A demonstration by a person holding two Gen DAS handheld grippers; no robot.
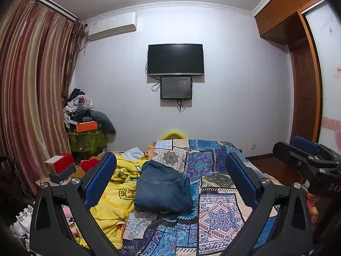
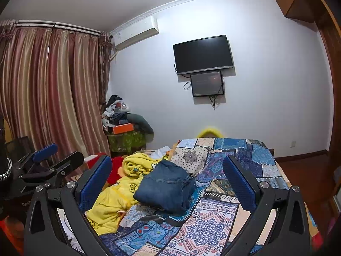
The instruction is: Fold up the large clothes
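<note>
A folded blue denim garment [image 1: 163, 188] lies on the patchwork bedspread [image 1: 219, 217], in the middle of both views; in the right wrist view the denim [image 2: 166, 188] sits the same way. My left gripper [image 1: 170, 177] is open and empty, held above the bed short of the denim. My right gripper [image 2: 168, 179] is also open and empty, at about the same height. Each gripper shows at the edge of the other's view: the right one [image 1: 307, 155], the left one [image 2: 51, 160].
A crumpled yellow blanket [image 1: 118, 194] lies left of the denim. Red boxes [image 1: 60, 164] and clutter stand left of the bed. A pile of clothes [image 1: 83, 115] sits by the curtains [image 1: 32, 98]. A TV [image 1: 175, 59] hangs on the far wall. A wardrobe [image 1: 307, 81] stands at right.
</note>
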